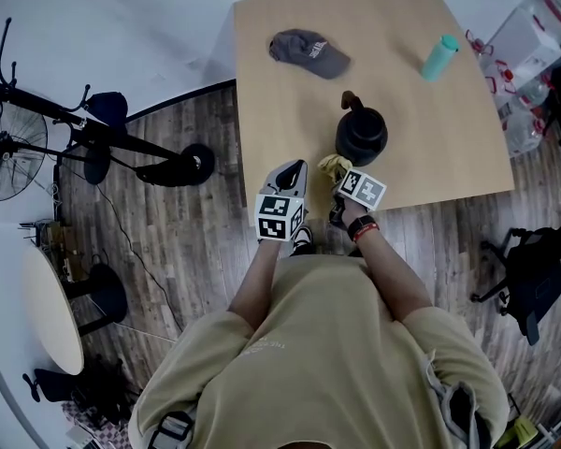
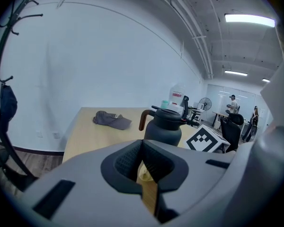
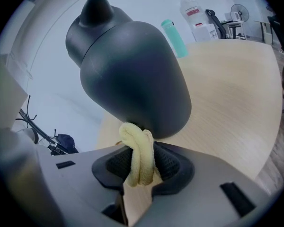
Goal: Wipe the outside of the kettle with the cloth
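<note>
Left gripper (image 2: 142, 149): jaws closed together, empty, at the near edge of the table (image 1: 449, 157), left of the kettle (image 1: 360, 135) and nearer the person. Right gripper (image 3: 142, 162): clamped on a folded yellow cloth (image 3: 138, 150), whose top lies right at the kettle's lower wall; whether it touches cannot be told. Kettle: dark, upright, handle on its far side. Grey cap (image 1: 309, 52): behind the kettle, to its left, well apart. Teal bottle (image 1: 439, 56): behind the kettle, to its right, well apart.
</note>
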Demonstrator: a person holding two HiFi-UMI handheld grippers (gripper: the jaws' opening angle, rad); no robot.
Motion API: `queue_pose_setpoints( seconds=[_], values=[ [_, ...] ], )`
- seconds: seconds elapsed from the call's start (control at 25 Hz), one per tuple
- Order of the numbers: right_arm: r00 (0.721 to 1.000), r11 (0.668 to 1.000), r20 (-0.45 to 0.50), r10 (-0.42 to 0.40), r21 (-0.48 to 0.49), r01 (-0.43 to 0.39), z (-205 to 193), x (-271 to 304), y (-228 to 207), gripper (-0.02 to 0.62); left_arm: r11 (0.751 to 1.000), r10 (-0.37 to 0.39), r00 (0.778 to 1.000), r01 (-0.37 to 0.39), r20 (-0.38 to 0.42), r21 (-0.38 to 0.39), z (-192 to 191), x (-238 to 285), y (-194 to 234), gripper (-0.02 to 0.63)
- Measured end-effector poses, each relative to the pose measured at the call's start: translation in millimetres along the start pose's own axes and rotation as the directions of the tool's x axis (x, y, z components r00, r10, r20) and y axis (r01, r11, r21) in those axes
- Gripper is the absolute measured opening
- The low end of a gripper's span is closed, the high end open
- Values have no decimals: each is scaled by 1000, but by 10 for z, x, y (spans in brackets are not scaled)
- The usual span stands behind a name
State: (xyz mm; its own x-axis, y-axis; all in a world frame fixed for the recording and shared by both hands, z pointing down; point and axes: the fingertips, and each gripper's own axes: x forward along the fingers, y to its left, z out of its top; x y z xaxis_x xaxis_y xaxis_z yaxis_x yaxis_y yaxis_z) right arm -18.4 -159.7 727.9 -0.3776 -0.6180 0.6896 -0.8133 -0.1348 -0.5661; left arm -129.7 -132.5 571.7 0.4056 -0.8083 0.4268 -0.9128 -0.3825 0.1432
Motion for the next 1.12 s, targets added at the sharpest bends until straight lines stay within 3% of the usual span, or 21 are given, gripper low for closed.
queue_pose_setpoints(
  seconds=[0.68,1.12],
  values=[
    [999,999,-41,3,-50,-5,51,-168,-315,123,1000,-23,1000,23,-19,0,-59,236,-325,23],
    [998,986,-61,-34,-166,23,190,-273,-593,121,999,-44,998,45,-36,11,-91,457,-604,23]
  ],
)
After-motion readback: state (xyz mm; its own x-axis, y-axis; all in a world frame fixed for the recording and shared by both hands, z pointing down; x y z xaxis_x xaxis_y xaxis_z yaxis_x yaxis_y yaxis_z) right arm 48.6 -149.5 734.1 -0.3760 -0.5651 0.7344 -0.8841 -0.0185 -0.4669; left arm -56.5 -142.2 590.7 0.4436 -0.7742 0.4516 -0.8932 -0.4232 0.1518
